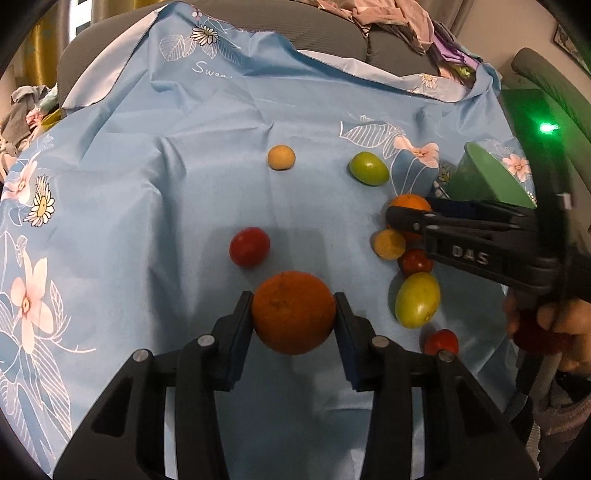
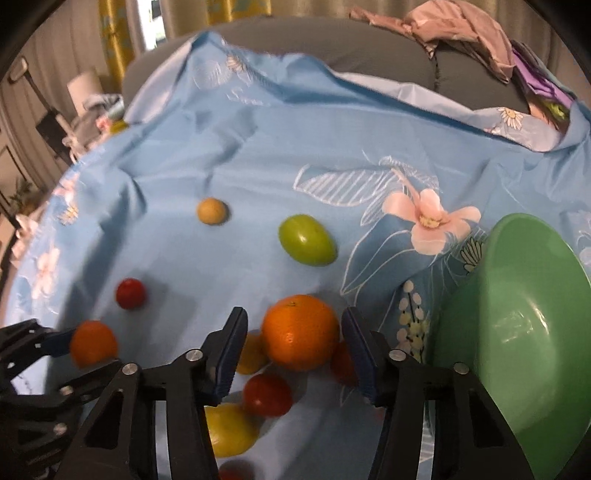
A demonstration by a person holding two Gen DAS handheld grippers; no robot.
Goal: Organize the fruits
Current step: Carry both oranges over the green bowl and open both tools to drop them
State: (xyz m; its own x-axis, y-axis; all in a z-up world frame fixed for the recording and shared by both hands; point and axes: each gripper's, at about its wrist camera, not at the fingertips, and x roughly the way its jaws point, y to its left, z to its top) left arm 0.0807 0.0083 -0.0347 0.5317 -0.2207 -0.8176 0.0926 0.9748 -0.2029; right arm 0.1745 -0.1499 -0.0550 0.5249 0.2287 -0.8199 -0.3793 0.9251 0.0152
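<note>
- right now my left gripper (image 1: pixel 294 308) is clamped on an orange (image 1: pixel 293 312), both pads pressed against its sides, above the blue floral tablecloth (image 1: pixel 166 184).
- my right gripper (image 2: pixel 294 338) is spread wide around a second orange (image 2: pixel 300 332); there is a gap on each side, so neither pad touches it.
- a green bowl (image 2: pixel 524 350) sits tilted at the right edge, just beside my right gripper, its opening turned toward the fruit.
- close under the right gripper lies a cluster: a yellow-green fruit (image 2: pixel 229 430), a red tomato (image 2: pixel 266 395), and a small tan fruit (image 2: pixel 251 354) partly hidden behind one finger.
- further out on the cloth, well apart from each other, lie a green fruit (image 2: pixel 307 240), a small tan ball-shaped fruit (image 2: pixel 211 210), and a lone red tomato (image 2: pixel 130 293).
- one more small red tomato (image 1: pixel 441 341) lies near the cloth's right edge in the left wrist view.
- a grey sofa back (image 1: pixel 332 40) with heaped clothes (image 1: pixel 399 18) stands behind the cloth.
</note>
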